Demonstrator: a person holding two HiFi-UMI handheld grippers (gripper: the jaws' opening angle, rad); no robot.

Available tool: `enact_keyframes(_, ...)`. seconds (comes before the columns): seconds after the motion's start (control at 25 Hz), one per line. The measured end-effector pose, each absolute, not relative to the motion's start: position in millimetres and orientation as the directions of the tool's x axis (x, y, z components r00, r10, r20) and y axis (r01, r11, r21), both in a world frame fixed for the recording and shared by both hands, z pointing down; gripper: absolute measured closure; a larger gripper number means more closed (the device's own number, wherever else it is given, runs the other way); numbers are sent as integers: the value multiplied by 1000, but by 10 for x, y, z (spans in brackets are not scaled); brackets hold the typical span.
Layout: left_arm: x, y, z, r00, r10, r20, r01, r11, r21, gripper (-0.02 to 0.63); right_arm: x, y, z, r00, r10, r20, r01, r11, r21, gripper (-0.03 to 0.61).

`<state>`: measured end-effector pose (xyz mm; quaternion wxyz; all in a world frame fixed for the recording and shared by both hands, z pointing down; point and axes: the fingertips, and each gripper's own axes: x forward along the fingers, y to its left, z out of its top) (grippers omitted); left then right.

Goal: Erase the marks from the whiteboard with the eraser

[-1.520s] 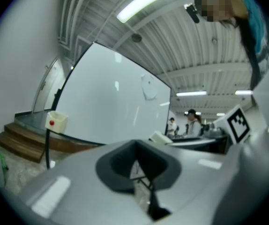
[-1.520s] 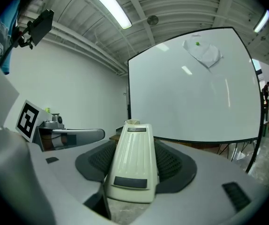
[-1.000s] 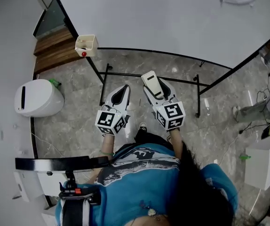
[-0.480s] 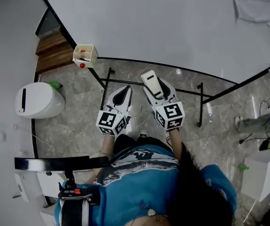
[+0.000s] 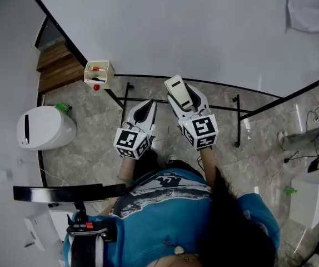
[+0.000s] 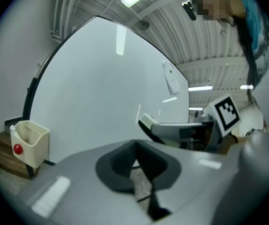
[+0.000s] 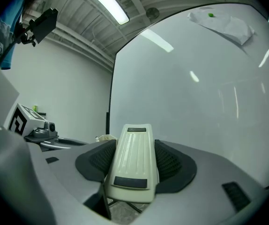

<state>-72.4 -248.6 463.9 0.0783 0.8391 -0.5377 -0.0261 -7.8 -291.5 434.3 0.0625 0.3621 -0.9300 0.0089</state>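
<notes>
cream eraser (image 7: 133, 165) clamped in right gripper (image 7: 133, 146); left gripper (image 6: 135, 159) jaws together, empty.

The person wears a blue T-shirt (image 5: 170, 224) with a dark printed graphic and has long dark hair (image 5: 229, 227). The left claw (image 5: 145, 105) and right claw (image 5: 183, 95) are pale grey shells with dark inner pads. Each carries a white cube (image 5: 130, 142) with black square markers.

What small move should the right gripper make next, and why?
Probably ease the right gripper forward and up until the eraser meets the whiteboard. The eraser is clamped between its jaws but sits short of the board, near its lower edge. I cannot make out any marks.
</notes>
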Motion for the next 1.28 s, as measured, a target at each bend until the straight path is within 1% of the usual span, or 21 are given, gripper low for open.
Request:
enact_keyframes(0.24, -948, -2774, 4486, 497, -868, 25, -861, -489, 139, 611, -270, -3289, 3937, -670, -741, 46, -737, 671, 86, 314)
enact_keyframes(0.4, -1093, -2924, 4483, 528, -849, 23, -843, -520, 141, 610, -347, -3569, 3535, -628, -777, -37, -771, 615, 165, 316)
enact_keyframes(0.6, -1135, -3120, 4516, 578, -816, 26, -809, -569, 149, 610, -274, -3929, 2917, -572, -806, -149, -808, 522, 273, 315)
enact_keyframes(0.8, -1036, -3219, 4535, 618, -786, 30, -780, -608, 151, 611, 51, -4170, 2194, -505, -817, -280, -849, 411, 332, 315)
enact_keyframes(1.08, -919, -3199, 4520, 637, -770, 28, -765, -627, 149, 611, 694, -4273, 1319, -384, -798, -465, -917, 270, 294, 316)
enact_keyframes(1.16, -931, -3217, 4512, 633, -774, 27, -768, -623, 149, 611, 812, -4318, 1195, -358, -793, -493, -928, 242, 285, 316)
enact_keyframes(1.28, -966, -3235, 4511, 623, -782, 26, -776, -613, 152, 611, 838, -4363, 1160, -345, -794, -501, -929, 215, 300, 316)
